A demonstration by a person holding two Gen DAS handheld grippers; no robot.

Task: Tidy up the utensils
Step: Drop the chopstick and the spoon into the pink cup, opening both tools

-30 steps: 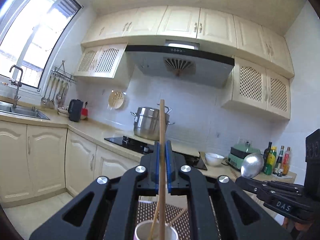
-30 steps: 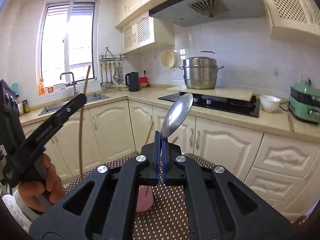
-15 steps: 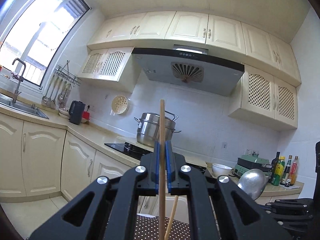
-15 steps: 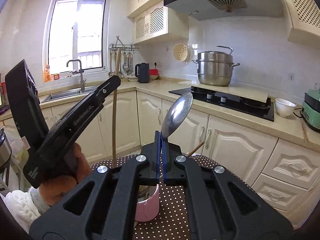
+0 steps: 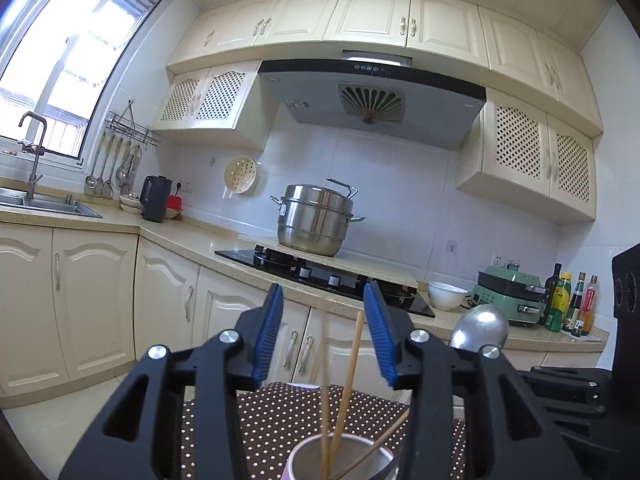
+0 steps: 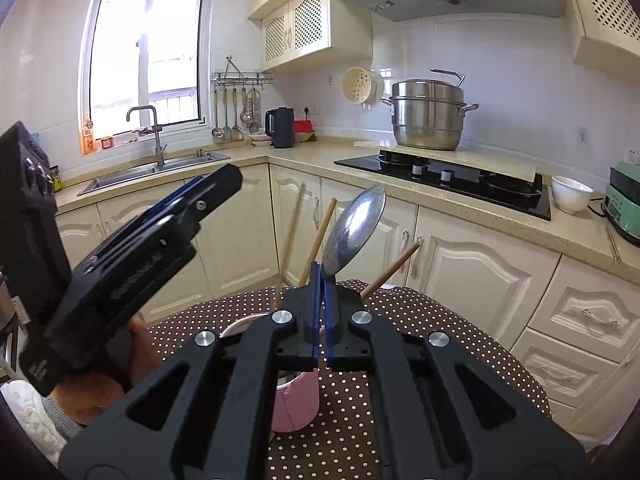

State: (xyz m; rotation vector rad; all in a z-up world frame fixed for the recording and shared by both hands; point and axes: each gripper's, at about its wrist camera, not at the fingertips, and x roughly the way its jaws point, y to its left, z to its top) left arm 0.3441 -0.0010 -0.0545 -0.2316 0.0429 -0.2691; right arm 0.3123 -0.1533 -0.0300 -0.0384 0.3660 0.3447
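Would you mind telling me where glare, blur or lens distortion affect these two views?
Left wrist view: the window is blown out white, cabinets bow with fisheye curvature, and one chopstick is faint with blur. Right wrist view: the window glares too, the spoon stays sharp, corners vignette dark.

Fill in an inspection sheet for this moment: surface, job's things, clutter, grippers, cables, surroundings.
Surface: brown polka-dot tablecloth.
Job's things: pink cup holding wooden chopsticks; metal spoon.
Clutter: nothing seen.
Grippers: left hand-held gripper open, jaws just opening, chopsticks loose between them; right hand-held gripper shut on the spoon above the cup.
Cables: nothing seen.
Surroundings: steel steamer pot, sink, white bowl.
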